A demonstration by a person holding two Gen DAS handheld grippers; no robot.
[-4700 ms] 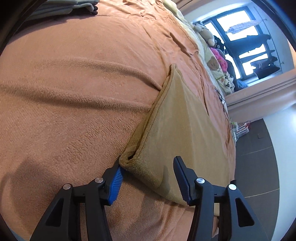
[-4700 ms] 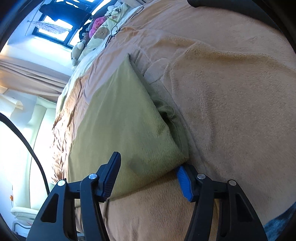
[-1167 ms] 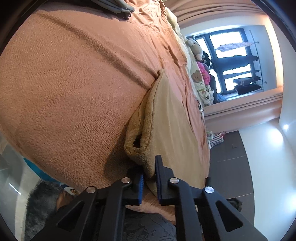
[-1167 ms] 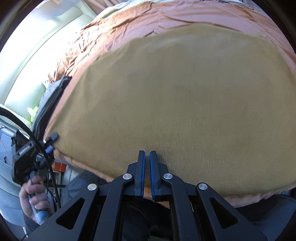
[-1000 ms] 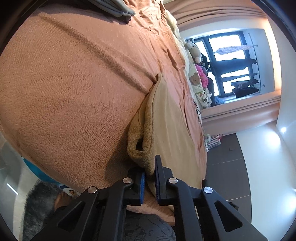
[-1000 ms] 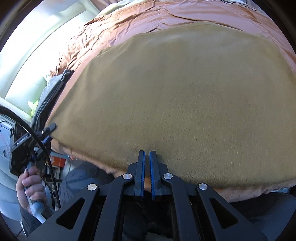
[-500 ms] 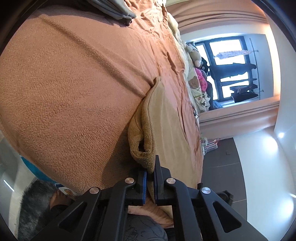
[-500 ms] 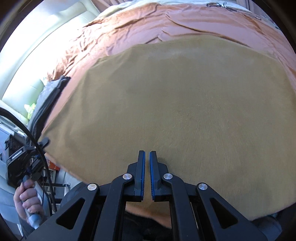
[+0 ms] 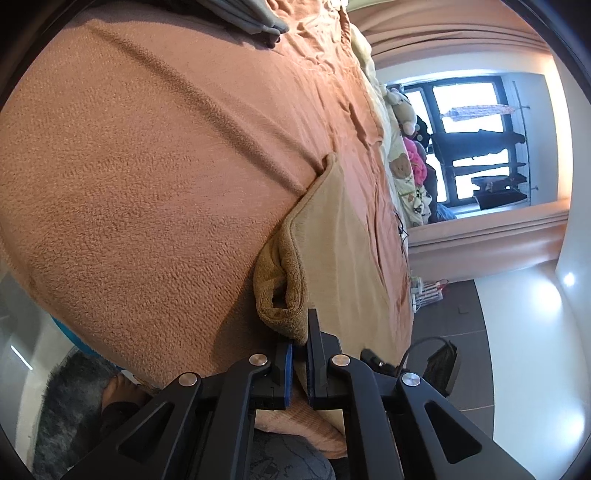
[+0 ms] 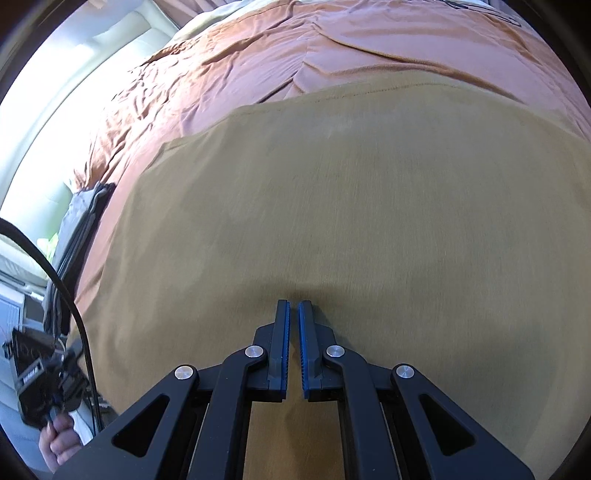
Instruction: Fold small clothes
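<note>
Two grippers, one tan cloth (image 10: 369,206) on orange bedspread (image 9: 147,166).
Left gripper (image 9: 300,354) clenched on cloth's corner; right gripper (image 10: 291,314) clamped on its near edge. Risk: thin pinch slips, fold skews.

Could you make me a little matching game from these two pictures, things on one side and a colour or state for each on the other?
Things:
1. fuzzy fleece blanket
2. folded tan cloth
3. left claw
4. stack of folded clothes

Descriptions:
A. grey
B. shut on a corner of fabric
C. orange, covering the bed
D. mustard-tan, spread flat

Pairs: 1-C, 2-D, 3-B, 4-A
</note>
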